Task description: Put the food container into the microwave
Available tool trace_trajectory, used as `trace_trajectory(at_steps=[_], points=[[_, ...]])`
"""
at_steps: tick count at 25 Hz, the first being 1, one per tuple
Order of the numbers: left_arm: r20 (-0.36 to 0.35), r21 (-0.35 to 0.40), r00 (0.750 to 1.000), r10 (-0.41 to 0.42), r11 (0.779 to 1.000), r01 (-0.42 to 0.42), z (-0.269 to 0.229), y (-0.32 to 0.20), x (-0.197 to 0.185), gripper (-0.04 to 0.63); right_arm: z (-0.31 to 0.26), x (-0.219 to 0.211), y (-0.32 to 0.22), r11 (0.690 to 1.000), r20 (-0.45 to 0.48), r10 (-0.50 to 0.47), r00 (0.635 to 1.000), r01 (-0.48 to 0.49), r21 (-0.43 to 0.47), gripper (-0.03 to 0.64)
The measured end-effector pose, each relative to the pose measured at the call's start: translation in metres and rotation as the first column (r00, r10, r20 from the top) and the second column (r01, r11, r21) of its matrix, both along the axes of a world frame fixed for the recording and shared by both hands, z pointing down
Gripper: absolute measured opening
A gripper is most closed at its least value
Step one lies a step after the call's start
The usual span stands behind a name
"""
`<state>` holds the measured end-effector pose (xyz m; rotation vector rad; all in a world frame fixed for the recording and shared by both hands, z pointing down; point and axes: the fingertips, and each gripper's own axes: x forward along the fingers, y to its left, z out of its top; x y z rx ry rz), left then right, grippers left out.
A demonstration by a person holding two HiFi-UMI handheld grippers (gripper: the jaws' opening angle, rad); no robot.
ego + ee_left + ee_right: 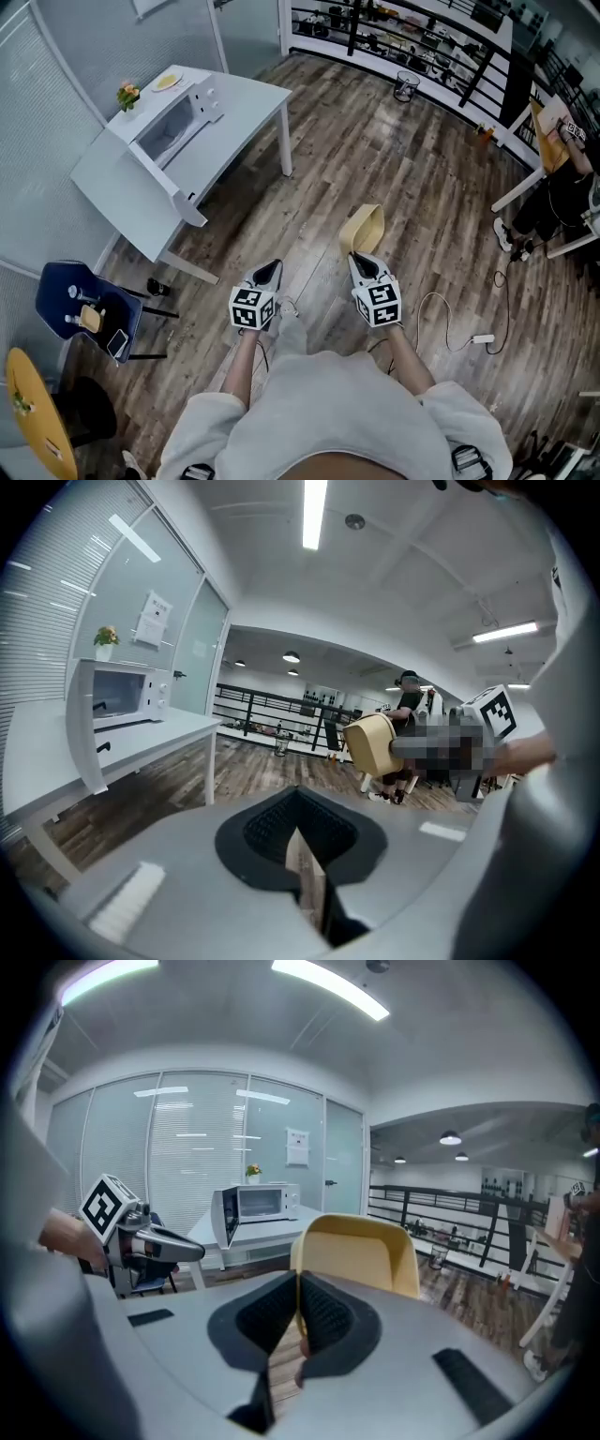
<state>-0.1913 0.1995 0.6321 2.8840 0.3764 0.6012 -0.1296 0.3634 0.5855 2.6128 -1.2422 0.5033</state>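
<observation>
The food container (364, 228) is a tan-yellow tub that hangs over the wooden floor, held by its rim in my right gripper (356, 255), which is shut on it. In the right gripper view the container (361, 1251) stands up just past the closed pads of that gripper (298, 1312). My left gripper (274, 266) is beside it, shut and empty; its pads (298, 841) meet with nothing between them. The white microwave (169, 127) stands on a white table (244, 103) ahead to the left, with its door swung open. It also shows in the gripper views as the microwave (258, 1206) (122, 696).
A small plant (127, 94) and a yellow plate (167, 82) sit on top of the microwave. A blue chair (89, 305) with small items and a yellow round table (37, 412) are at the left. A wire basket (405, 86), a floor cable with a power strip (483, 338) and a seated person (562, 197) are at the right.
</observation>
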Motion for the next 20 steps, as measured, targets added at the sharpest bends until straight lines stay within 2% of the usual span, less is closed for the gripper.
trace_trajectory(at_steps=[11,20], points=[[-0.023,-0.021,0.999,0.044,0.999,-0.044,-0.014,-0.071,0.102,0.011,-0.013,0.087,-0.069,0.998,-0.015,0.046,0.999,-0.047,-0.030,0.020],[-0.035,-0.018,0.997,0.074,0.997,-0.075,-0.020,-0.120,0.168,0.011,-0.019,0.143,-0.112,0.996,-0.026,0.080,0.996,-0.081,-0.040,0.020]])
